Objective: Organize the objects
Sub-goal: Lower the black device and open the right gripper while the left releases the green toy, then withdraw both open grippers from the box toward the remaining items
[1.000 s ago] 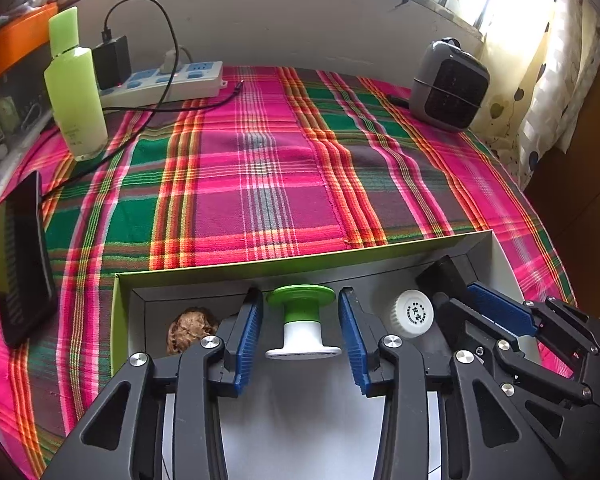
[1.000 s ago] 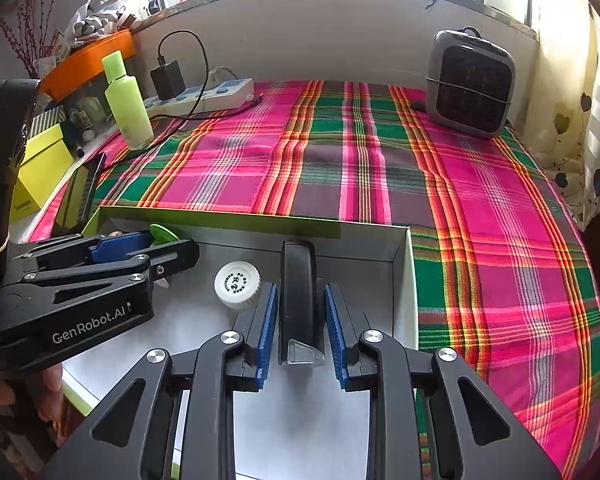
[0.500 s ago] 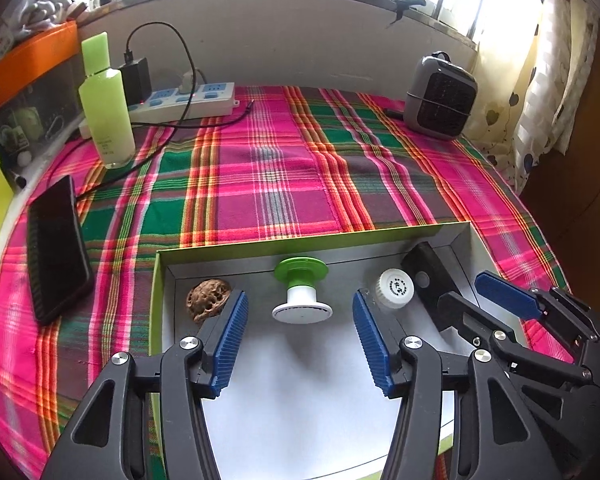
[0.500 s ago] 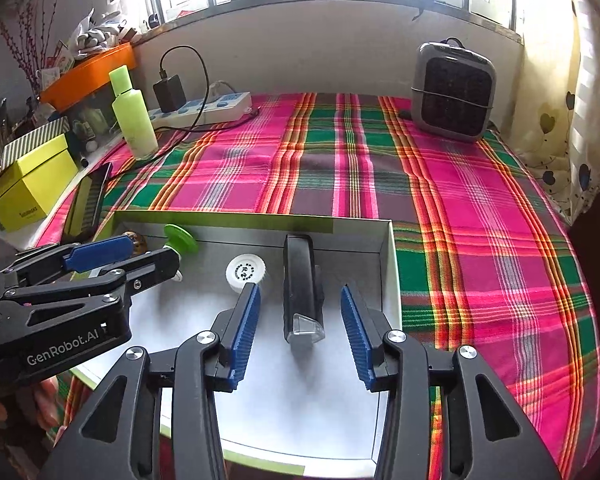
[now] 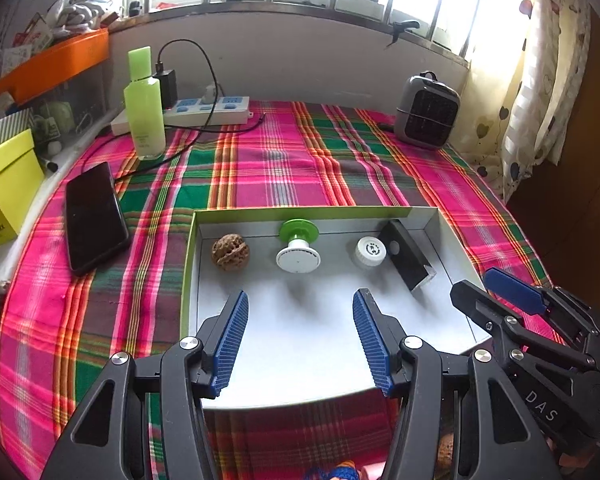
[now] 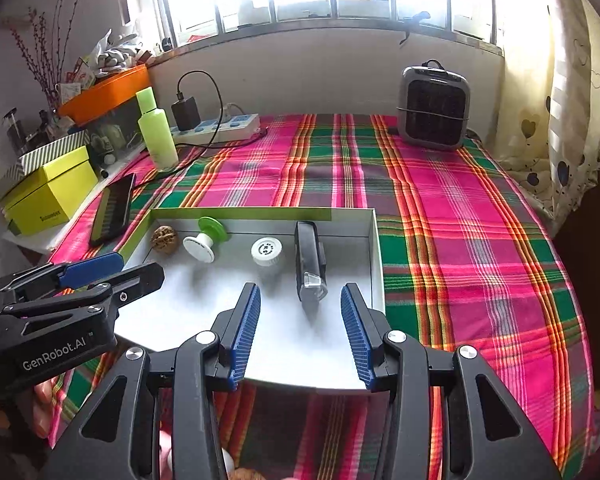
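On the pink, green and orange plaid cloth sits a shallow white cardboard tray with a green outer rim, and the four sorted things line up along its far wall. From the left wrist view, a brown wrinkled walnut lies at about 10 o'clock from the tray's middle, a white spool with a green flange tipped on its side at 12, a small white round cap at 1, and a flat black rectangular device with a clear end at 2, leaning close to the right wall.

Left gripper hangs over the near half of the tray with its blue ribbed pads spread wide and nothing between them; its jaws have just been opening (the spool lies free, well ahead of the tips). Right gripper is likewise parted and empty, its jaws also just opened, and the black device lies just beyond its fingertips at 12 o'clock, touching neither pad.

Off the tray, at 9 o'clock, a black phone rests on the cloth. Farther back stand a lime-green plastic bottle at 11 o'clock beside a white power strip, and a grey boxy heater at 1 o'clock.
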Tool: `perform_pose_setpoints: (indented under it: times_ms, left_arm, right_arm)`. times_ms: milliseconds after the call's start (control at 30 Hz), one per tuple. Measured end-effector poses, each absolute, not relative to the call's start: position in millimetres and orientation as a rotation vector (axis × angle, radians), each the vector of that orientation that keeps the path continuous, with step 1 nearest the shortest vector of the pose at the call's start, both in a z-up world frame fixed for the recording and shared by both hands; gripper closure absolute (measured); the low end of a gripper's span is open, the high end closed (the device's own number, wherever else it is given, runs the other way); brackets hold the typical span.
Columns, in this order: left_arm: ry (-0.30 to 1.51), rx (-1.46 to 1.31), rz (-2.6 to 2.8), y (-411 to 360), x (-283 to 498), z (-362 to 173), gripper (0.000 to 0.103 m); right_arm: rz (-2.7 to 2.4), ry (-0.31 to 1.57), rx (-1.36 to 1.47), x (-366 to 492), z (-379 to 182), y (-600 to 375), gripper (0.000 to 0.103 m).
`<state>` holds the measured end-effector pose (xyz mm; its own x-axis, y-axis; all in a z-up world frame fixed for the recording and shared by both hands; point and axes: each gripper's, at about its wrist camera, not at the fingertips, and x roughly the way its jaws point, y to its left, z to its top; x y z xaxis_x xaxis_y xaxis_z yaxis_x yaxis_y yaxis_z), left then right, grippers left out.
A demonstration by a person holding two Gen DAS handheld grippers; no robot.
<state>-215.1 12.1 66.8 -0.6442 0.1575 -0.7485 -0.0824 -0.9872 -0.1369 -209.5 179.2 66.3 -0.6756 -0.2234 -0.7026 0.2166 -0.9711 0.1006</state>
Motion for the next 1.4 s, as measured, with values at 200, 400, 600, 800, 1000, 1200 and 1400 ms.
perform_pose_setpoints:
  times_ms: [200,400,600,800,1000,1200,1400]
  left_arm:
    - [-0.107,-1.244,2.765,9.3,-188.9,66.4,0.049]
    - [-0.052,-1.215,2.807,6.2,-166.0,68.3,0.049]
    - [-0.036,-1.223,2.815,0.7,-153.6,64.6,0.049]
    - [-0.04,-1.219,2.822,-5.8,-142.1,61.8,0.049]
    - [-0.062,-1.199,2.808,-17.7,-127.4,58.2,0.049]
    - [-0.139,-1.217,2.785,-43.3,-112.2,47.7,0.049]
    - [-0.189,-1.245,2.76,-63.9,-102.3,33.4,0.047]
  right_arm:
    - [-2.682,-0.006,1.097,-186.0,69.4,180.2,0.06]
    - [-2.687,0.011,1.072,-166.9,69.4,180.2,0.06]
    - [-2.687,0.028,1.087,-152.7,62.0,180.2,0.06]
    - [-2.689,-0.013,1.089,-143.6,60.1,185.6,0.06]
    - [-2.677,-0.006,1.1,-132.4,54.6,186.7,0.06]
    - [-2.688,-0.046,1.123,-122.6,50.1,199.3,0.059]
    - [-2.679,-0.069,1.133,-114.8,46.8,207.5,0.052]
